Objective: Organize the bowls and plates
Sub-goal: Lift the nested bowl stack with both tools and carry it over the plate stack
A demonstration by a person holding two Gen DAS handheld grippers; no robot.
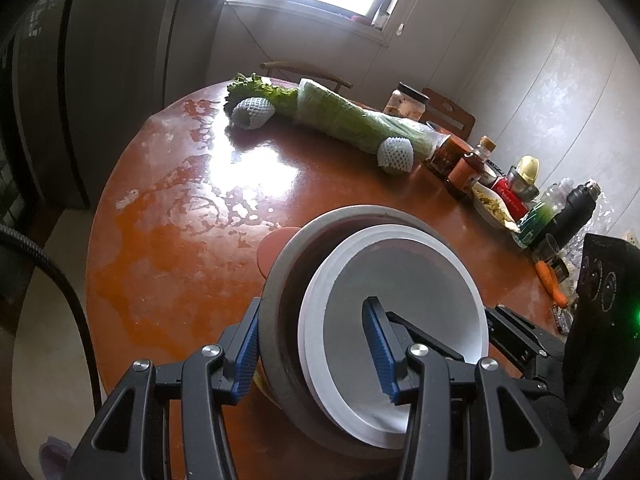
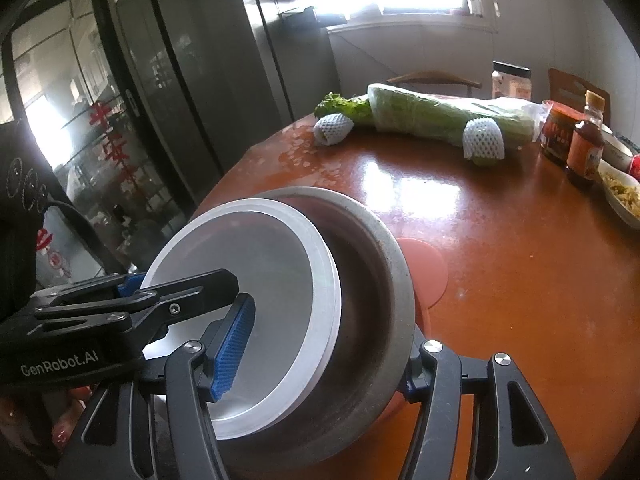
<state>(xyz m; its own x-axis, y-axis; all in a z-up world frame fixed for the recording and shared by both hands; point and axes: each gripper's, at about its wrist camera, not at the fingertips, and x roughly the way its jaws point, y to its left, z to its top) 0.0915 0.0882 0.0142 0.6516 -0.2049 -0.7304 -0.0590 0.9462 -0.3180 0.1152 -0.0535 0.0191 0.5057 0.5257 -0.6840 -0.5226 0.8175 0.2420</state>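
A grey-brown bowl (image 1: 280, 280) (image 2: 384, 264) holds nested white bowls (image 1: 400, 280) (image 2: 260, 248) that lean toward one side. My left gripper (image 1: 312, 320) is shut on this stack: one blue pad presses the grey bowl's outside, the other sits inside the white bowls. My right gripper (image 2: 328, 332) clamps the opposite side the same way, its inner pad (image 2: 236, 344) in the white bowls and its outer finger against the grey wall. A salmon plate (image 1: 274, 246) (image 2: 426, 272) lies on the table under the stack. Each gripper also shows in the other's view.
The round orange table (image 1: 168, 240) carries a wrapped cabbage (image 1: 348, 120), two foam-netted fruits (image 1: 252, 112), jars and bottles (image 1: 468, 164), a dish of food (image 2: 624, 196) and a carrot (image 1: 552, 284) along the right. Chairs stand behind it, a dark fridge (image 2: 192, 80) to the left.
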